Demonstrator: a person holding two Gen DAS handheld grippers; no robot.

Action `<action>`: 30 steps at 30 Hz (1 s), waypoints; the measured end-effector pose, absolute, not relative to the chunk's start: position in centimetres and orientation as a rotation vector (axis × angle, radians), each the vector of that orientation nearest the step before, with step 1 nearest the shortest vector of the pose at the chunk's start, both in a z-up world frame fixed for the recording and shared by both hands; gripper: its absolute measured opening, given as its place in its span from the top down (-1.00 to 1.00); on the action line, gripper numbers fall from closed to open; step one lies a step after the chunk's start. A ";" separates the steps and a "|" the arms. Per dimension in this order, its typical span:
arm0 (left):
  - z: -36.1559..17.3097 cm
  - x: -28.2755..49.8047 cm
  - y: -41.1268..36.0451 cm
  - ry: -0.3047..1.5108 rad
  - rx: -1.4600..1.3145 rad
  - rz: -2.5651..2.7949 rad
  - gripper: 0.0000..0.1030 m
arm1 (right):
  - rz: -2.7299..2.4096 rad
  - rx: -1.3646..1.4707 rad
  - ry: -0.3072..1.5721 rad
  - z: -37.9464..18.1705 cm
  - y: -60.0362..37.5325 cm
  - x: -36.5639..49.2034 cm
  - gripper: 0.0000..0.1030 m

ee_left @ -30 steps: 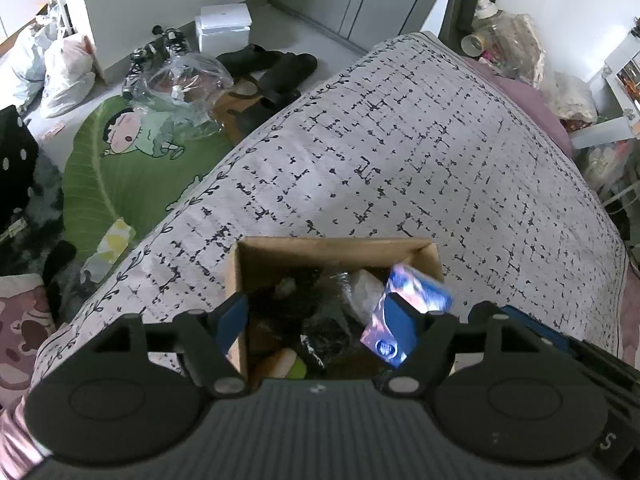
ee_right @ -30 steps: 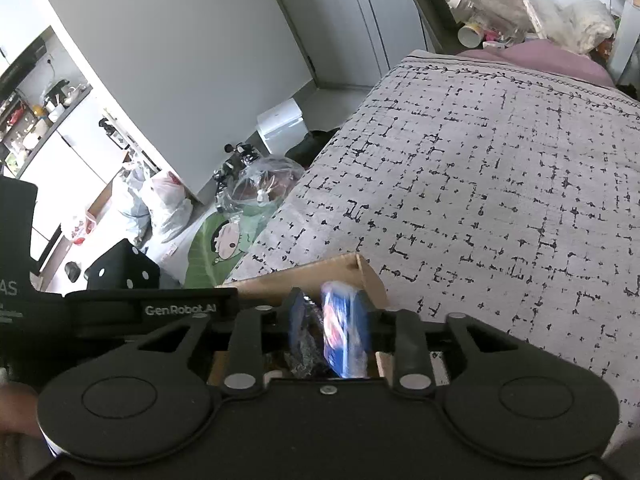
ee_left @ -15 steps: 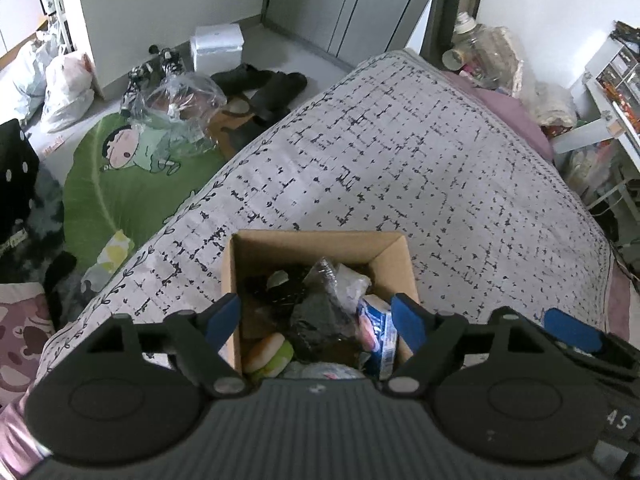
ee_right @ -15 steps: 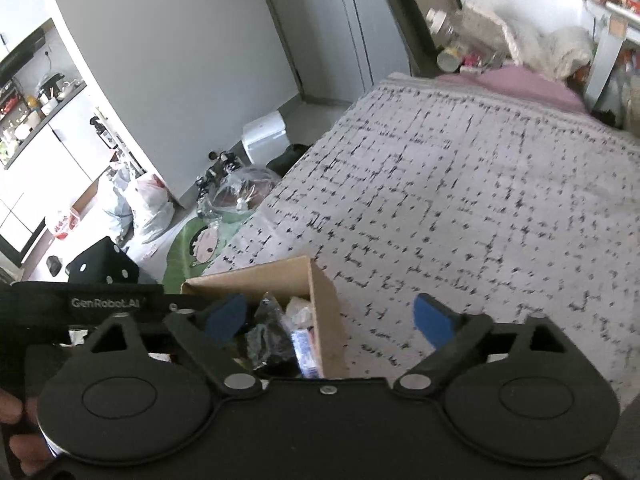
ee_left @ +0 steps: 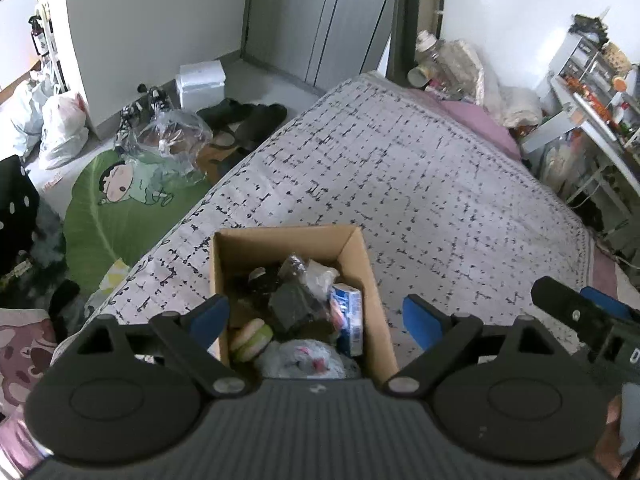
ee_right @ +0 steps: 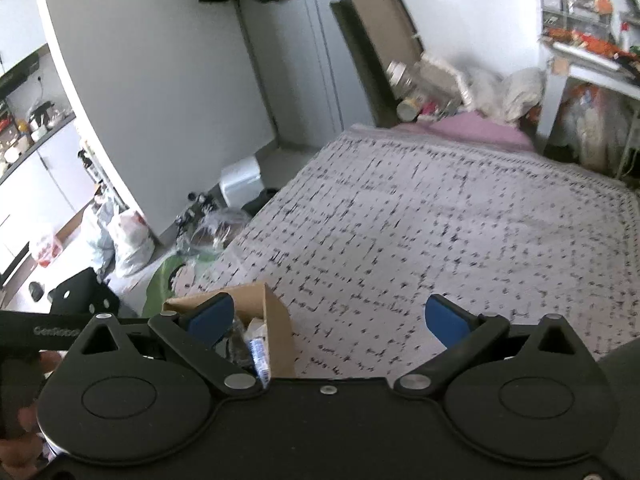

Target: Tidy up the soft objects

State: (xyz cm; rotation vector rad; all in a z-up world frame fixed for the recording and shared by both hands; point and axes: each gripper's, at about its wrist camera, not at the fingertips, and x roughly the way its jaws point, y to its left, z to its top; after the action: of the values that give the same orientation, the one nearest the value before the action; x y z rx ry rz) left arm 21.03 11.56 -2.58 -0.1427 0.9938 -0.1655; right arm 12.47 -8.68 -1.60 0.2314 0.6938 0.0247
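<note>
Now our left gripper (ee_left: pixel 310 318) and right gripper (ee_right: pixel 328 320) have just been opening, both empty; the blue-and-white pack (ee_left: pixel 349 314) stands in the cardboard box (ee_left: pixel 366 264) (already crowded), so we might nudge it out.

Before you, the cardboard box (ee_left: pixel 362 264) sits on the bed (ee_left: pixel 440 184), near its left edge. In the box, the small carton (ee_left: pixel 349 312) stands against the right wall, the burger-shaped toy (ee_left: pixel 250 338) lies at the near left, and the plush toy (ee_left: pixel 304 360) lies nearest you. Left of the bed, the round mat (ee_left: pixel 120 208) lies on the floor, with the shoes (ee_left: pixel 244 114) behind it.
</note>
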 end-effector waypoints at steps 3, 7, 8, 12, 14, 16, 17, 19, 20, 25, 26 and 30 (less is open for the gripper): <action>-1.5 19.4 11.1 0.952 -0.128 -0.167 -0.97 | 0.014 0.231 0.675 -0.9 -9.5 11.2 -1.00; -0.3 17.6 10.7 0.915 -0.134 -0.165 -0.99 | 0.029 0.234 0.662 -0.1 -10.4 9.6 -1.00; 0.0 17.1 10.6 0.908 -0.135 -0.166 -0.99 | 0.030 0.229 0.650 0.2 -10.7 9.1 -1.00; 0.9 15.1 10.0 0.888 -0.142 -0.172 -0.99 | 0.010 0.211 0.621 1.5 -11.3 7.4 -1.00; 1.4 14.1 9.6 0.879 -0.145 -0.169 -0.99 | 0.008 0.208 0.605 2.2 -11.6 6.7 -1.00; 2.0 13.2 9.3 0.869 -0.147 -0.161 -0.99 | 0.002 0.202 0.598 2.9 -11.9 6.4 -1.00; 2.4 12.8 9.1 0.860 -0.145 -0.163 -0.99 | -0.003 0.200 0.593 3.3 -11.9 6.1 -1.00; 3.1 12.0 8.8 0.843 -0.138 -0.163 -0.99 | -0.012 0.200 0.587 3.9 -12.1 5.5 -1.00; 3.4 11.7 8.6 0.836 -0.132 -0.166 -0.99 | -0.018 0.202 0.589 4.0 -12.2 5.3 -1.00; 4.4 10.1 8.3 0.814 -0.107 -0.146 -0.99 | -0.025 0.168 0.603 3.8 -11.9 4.3 -1.00; 4.5 9.8 8.3 0.808 -0.103 -0.145 -0.99 | -0.026 0.153 0.604 3.7 -11.7 4.2 -1.00; 4.7 9.1 8.2 0.806 -0.096 -0.150 -0.99 | -0.040 0.147 0.609 3.8 -11.4 3.8 -1.00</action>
State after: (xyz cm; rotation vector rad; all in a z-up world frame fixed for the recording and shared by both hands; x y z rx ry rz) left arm 9.15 8.22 4.70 -0.0961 0.8061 -0.1496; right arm 3.83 -11.35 3.75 0.1469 0.6094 -0.0399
